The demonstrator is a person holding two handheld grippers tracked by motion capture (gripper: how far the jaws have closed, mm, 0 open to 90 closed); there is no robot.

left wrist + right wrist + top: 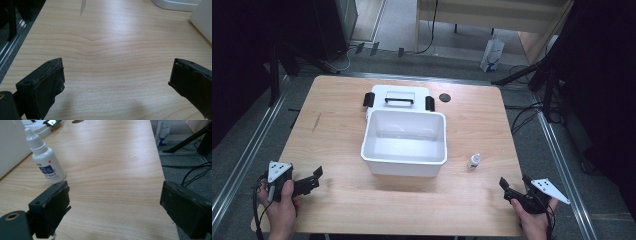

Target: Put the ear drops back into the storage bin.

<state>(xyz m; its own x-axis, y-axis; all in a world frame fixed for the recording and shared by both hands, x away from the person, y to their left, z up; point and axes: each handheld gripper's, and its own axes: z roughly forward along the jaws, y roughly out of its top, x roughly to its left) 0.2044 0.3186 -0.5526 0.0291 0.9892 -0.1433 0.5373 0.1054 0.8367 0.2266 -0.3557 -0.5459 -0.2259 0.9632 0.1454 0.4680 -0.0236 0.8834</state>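
An open white plastic box (371, 150) stands mid-table, its inside bare. Its lid (399, 91), with a black handle and two black latches, lies flat just behind it. A small white dropper bottle (473, 161) stands upright to the right of the box; in the right gripper view the bottle (46, 161) is just ahead and left of the jaws, beside the box wall (10, 147). My left gripper (316, 179) is held open near the front left corner, over bare wood (116, 80). My right gripper (513, 183) is open near the front right corner, holding nothing (115, 202).
A dark round spot (444, 97) marks the table (337, 125) right of the lid. The table's right edge runs close by my right gripper. On the floor beyond are a paper bag (492, 54), cables and black stand legs (532, 70). Metal rails flank both sides.
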